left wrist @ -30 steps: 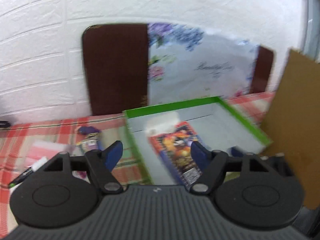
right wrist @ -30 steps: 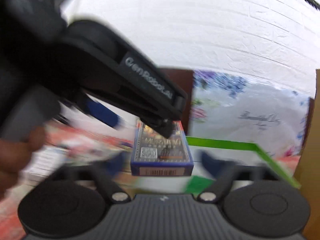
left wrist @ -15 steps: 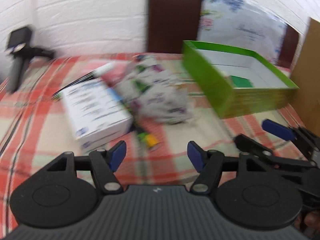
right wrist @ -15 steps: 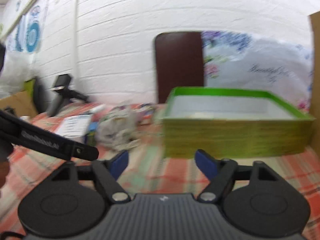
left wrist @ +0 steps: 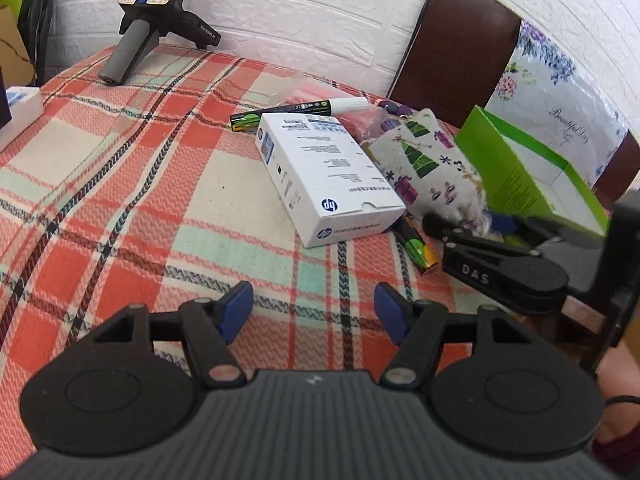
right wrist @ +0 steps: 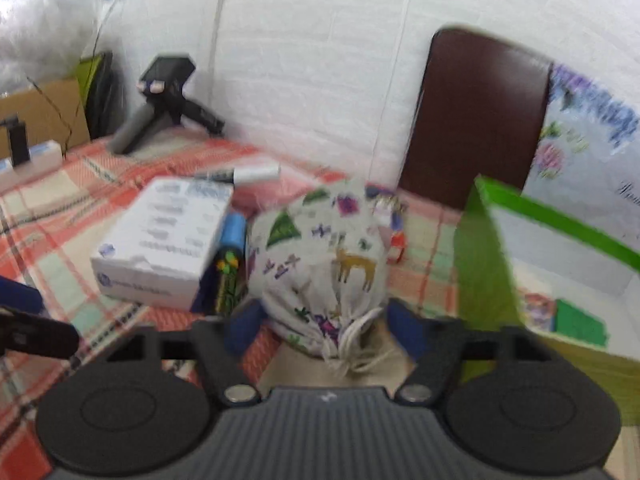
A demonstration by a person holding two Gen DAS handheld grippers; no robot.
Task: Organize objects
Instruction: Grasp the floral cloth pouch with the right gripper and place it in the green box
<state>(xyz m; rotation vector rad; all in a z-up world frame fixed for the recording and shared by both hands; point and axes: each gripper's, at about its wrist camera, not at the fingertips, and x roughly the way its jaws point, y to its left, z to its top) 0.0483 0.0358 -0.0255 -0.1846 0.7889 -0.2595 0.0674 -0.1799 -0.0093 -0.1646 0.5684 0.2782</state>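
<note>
A drawstring pouch (right wrist: 320,256) printed with trees and deer lies on the plaid tablecloth, next to a green box (right wrist: 480,264). My right gripper (right wrist: 325,328) straddles the pouch's tied end. Its jaws are closing, the blue pads (right wrist: 246,326) stand close on either side, and I see no firm squeeze. In the left wrist view the same pouch (left wrist: 424,160) sits between a white printed box (left wrist: 328,176) and the green box (left wrist: 520,176), with the right gripper (left wrist: 472,228) at it. My left gripper (left wrist: 314,312) hovers open over bare cloth, holding nothing.
A marker (left wrist: 300,110) lies behind the white box, and a small green and yellow packet (left wrist: 416,244) beside it. A black hand-held device (left wrist: 156,12) stands at the far left by the brick wall. A dark chair back (left wrist: 452,52) rises behind the table. The green box holds a card pack (right wrist: 538,312).
My left gripper swung left, away from the green box, and came down toward the cloth. My right gripper moved onto the pouch and its jaws narrowed from wide open.
</note>
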